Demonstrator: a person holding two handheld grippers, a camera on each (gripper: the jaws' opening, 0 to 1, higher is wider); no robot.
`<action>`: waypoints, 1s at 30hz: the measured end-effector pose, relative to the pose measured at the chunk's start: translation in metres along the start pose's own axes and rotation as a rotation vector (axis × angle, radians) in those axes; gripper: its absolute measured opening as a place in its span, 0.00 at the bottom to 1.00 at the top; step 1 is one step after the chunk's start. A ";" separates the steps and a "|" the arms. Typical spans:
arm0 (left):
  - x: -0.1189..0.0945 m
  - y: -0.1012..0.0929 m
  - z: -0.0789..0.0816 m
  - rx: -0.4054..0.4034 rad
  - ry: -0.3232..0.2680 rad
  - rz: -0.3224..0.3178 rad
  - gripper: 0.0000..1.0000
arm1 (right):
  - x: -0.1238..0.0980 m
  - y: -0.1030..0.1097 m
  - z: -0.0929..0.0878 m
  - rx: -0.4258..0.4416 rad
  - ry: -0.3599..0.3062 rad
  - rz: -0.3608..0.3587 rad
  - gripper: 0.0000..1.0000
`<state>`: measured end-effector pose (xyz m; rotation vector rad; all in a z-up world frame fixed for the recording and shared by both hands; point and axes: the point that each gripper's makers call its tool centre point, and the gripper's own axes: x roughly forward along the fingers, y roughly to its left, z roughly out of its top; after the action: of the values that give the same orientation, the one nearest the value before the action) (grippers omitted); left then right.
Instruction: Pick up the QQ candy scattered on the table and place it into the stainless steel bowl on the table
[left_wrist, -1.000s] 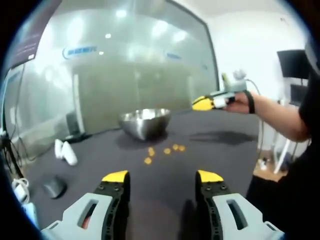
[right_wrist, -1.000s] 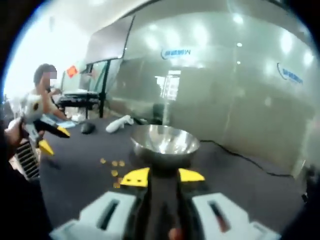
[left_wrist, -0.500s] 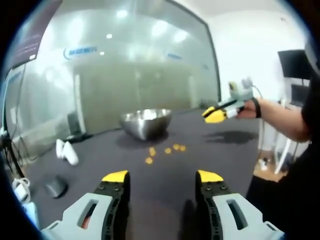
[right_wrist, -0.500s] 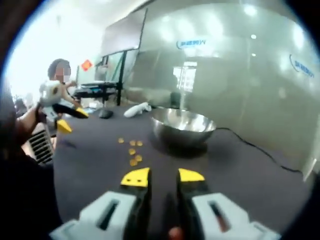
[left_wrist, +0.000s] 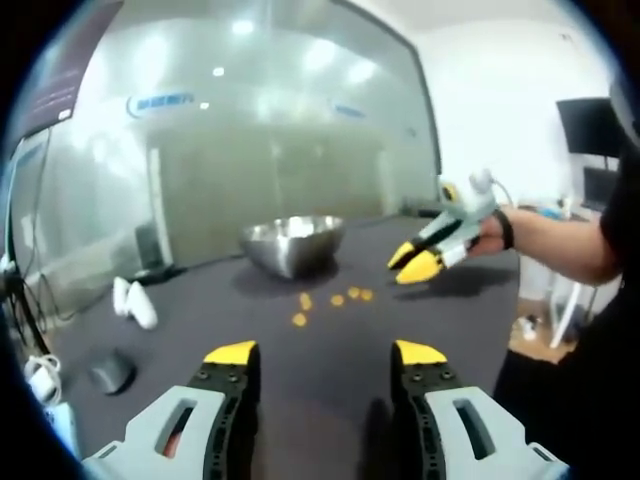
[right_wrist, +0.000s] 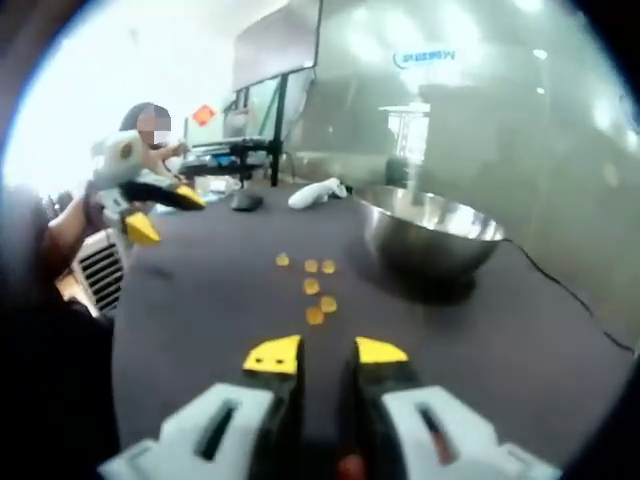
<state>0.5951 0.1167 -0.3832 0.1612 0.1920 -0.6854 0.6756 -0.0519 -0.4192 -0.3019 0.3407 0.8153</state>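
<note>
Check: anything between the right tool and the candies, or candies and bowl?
Nothing visible. Bare dark table lies between the right tool and the small orange candies; the round stainless steel bowl sits just beyond them.

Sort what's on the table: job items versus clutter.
Job: QQ candies, stainless steel bowl, left gripper, right gripper.
Clutter: white object, dark mouse, cable.

Blurred small candies (right_wrist: 313, 287); bowl (right_wrist: 430, 232) interior out of sight.
</note>
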 end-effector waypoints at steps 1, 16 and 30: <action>0.000 0.000 0.000 -0.001 0.000 0.000 0.54 | 0.003 0.000 0.001 0.003 -0.006 0.001 0.18; -0.004 0.004 -0.007 -0.011 0.013 0.007 0.54 | 0.041 0.011 -0.004 0.121 0.033 0.024 0.18; -0.003 0.001 -0.009 -0.003 0.020 -0.001 0.54 | 0.048 0.015 0.000 0.084 0.027 -0.055 0.13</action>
<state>0.5925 0.1215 -0.3916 0.1654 0.2122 -0.6852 0.6948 -0.0111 -0.4409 -0.2427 0.3892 0.7417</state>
